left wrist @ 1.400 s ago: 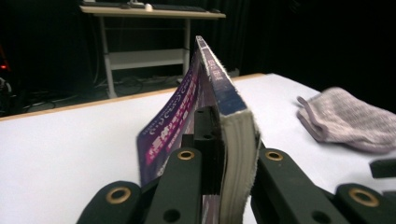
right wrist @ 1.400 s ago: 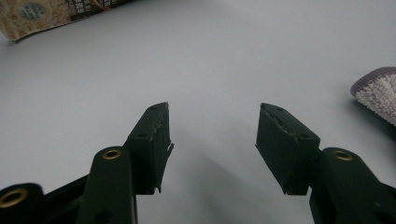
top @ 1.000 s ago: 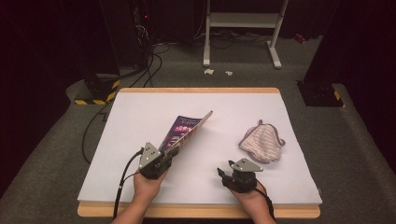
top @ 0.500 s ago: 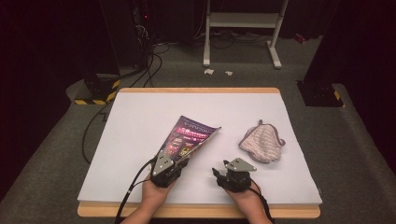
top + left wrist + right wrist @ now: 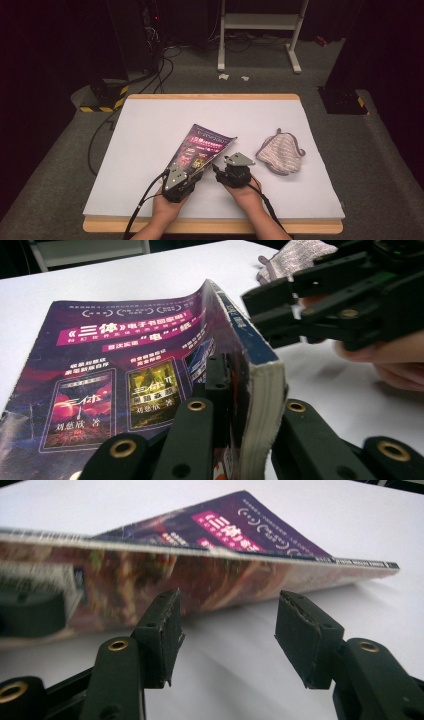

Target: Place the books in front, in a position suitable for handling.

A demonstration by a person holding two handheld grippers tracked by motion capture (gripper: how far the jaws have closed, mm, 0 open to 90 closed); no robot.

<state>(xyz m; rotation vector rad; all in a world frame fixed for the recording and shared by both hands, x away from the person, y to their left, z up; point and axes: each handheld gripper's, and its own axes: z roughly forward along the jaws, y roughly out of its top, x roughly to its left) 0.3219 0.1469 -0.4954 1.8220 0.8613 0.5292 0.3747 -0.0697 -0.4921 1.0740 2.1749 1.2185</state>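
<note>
A purple paperback book point(image 5: 201, 148) lies tilted on the white table point(image 5: 150, 130), its near corner lifted. My left gripper point(image 5: 192, 174) is shut on that near corner; in the left gripper view the jaws clamp the book point(image 5: 135, 365) by its page block. My right gripper point(image 5: 215, 169) stands open just right of the book's edge, with nothing between its fingers. In the right gripper view the two pads point(image 5: 162, 625) sit apart, facing the raised underside of the book point(image 5: 210, 565). The right gripper point(image 5: 320, 305) also shows close by in the left gripper view.
A pink-and-white striped cloth pouch point(image 5: 281, 152) lies on the table to the right of the book. The table's wooden front edge point(image 5: 215, 226) runs below my hands. Cables and a metal stand point(image 5: 260, 30) are on the floor beyond.
The book has come down from a steep tilt to lie flatter, cover up. My right gripper has moved left, up to the book's edge. The left gripper holds its grip.
</note>
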